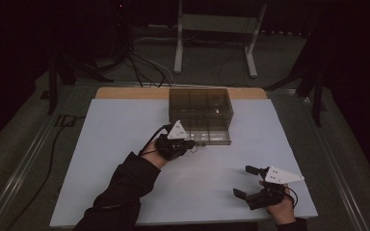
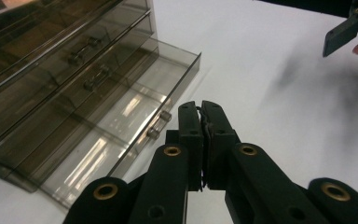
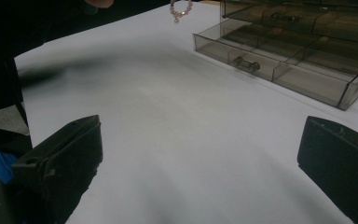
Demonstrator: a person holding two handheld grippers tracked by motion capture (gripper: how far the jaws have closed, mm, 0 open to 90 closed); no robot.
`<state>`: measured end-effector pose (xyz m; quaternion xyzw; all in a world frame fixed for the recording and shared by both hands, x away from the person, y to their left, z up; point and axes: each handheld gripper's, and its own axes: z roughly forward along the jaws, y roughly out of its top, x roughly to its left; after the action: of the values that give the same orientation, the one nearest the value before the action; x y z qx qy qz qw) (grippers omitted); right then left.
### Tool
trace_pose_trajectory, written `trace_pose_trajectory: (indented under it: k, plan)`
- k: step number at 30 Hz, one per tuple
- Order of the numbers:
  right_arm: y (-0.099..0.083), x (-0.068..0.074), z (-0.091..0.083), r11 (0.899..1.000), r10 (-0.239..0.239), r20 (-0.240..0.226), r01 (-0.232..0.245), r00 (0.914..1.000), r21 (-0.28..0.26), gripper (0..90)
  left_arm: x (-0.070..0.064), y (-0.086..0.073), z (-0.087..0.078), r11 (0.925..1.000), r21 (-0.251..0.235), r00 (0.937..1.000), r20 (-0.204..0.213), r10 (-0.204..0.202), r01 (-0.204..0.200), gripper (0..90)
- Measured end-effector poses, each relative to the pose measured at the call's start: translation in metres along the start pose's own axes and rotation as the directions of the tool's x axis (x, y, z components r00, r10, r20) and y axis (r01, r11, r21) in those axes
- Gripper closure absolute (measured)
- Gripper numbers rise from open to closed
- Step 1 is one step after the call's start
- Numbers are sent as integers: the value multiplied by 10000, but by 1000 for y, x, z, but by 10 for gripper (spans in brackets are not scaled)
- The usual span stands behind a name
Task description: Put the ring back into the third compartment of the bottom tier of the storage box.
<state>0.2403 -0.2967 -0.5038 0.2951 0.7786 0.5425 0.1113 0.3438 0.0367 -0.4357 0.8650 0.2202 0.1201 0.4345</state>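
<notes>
A smoky clear drawer cabinet (image 1: pixel 201 103) stands at the far middle of the white table (image 1: pixel 125 163). Its bottom drawer (image 1: pixel 213 137) is pulled out; the divided drawer (image 2: pixel 121 135) looks bare where it shows in the left gripper view. My left gripper (image 1: pixel 192 143) hovers just left of the drawer's front, jaws pressed together (image 2: pixel 201 109) on a thin strand. A small pink bead bracelet (image 3: pixel 179 8) hangs from it in the right gripper view. My right gripper (image 1: pixel 243 181) rests near the table's front right, jaws wide apart (image 3: pixel 200 158), nothing between them.
The drawer's small handle (image 3: pixel 244 63) faces the person. Two shut drawers with handles (image 2: pixel 95 77) sit above the open one. Cables (image 1: pixel 139 62) and a white stand (image 1: pixel 214 29) lie on the floor beyond the table.
</notes>
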Motion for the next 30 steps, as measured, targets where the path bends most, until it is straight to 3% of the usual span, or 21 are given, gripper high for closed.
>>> trace_pose_trajectory:
  k: [30]
  plan:
    - [-1, 0, -1, 10000, 10, 5, -10, 10000, 29, 0, -1, 30, 25, 9988, -483, 9993, 378, 76, -58, 896]
